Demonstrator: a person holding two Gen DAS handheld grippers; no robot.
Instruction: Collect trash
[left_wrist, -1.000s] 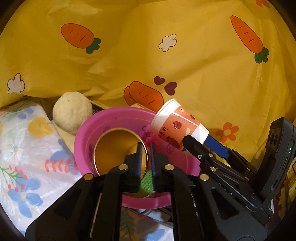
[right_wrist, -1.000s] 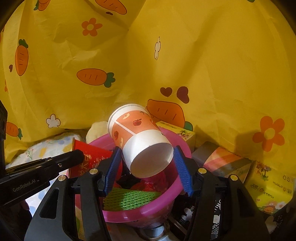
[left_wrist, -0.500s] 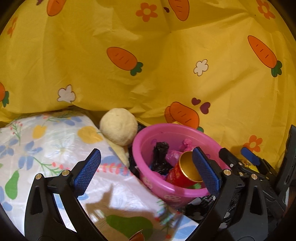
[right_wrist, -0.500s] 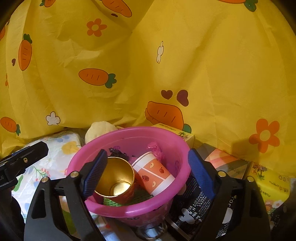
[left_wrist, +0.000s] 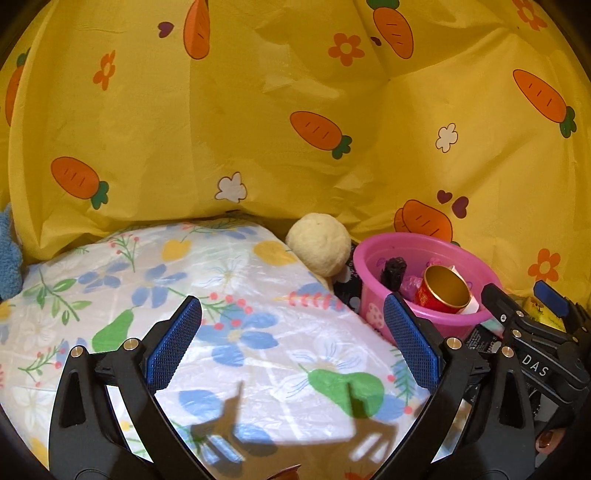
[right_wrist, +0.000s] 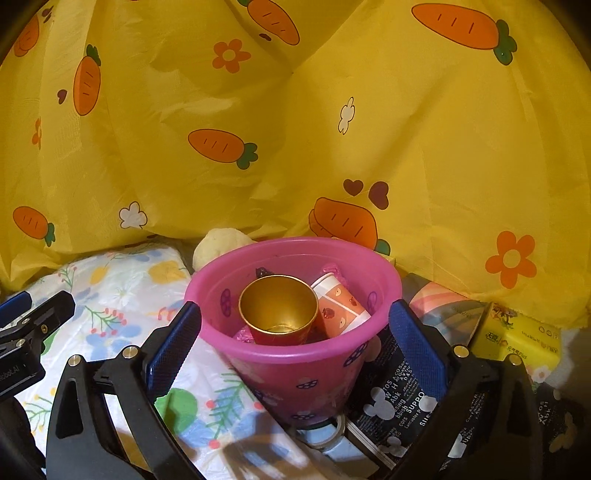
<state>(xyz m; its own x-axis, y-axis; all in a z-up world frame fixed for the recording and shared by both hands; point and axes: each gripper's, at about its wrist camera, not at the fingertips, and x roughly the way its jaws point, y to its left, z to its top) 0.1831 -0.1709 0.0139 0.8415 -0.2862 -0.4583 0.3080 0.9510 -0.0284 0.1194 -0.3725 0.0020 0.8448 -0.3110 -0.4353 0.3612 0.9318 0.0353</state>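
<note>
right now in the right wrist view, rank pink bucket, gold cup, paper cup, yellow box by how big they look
1. pink bucket, clearly largest
2. gold cup
3. yellow box, close to the gold cup, so unsure
4. paper cup, partly hidden behind the gold cup

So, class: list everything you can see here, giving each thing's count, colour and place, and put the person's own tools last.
bucket: one, pink, centre
gold cup: one, red outside, in bucket
paper cup: one, orange and white, in bucket beside gold cup
ball: one, cream, behind bucket
floral sheet: one, white, left
carrot cloth: one, yellow, backdrop
tissue pack: one, yellow, right
left claw: open, empty
right claw: opening, empty
</note>
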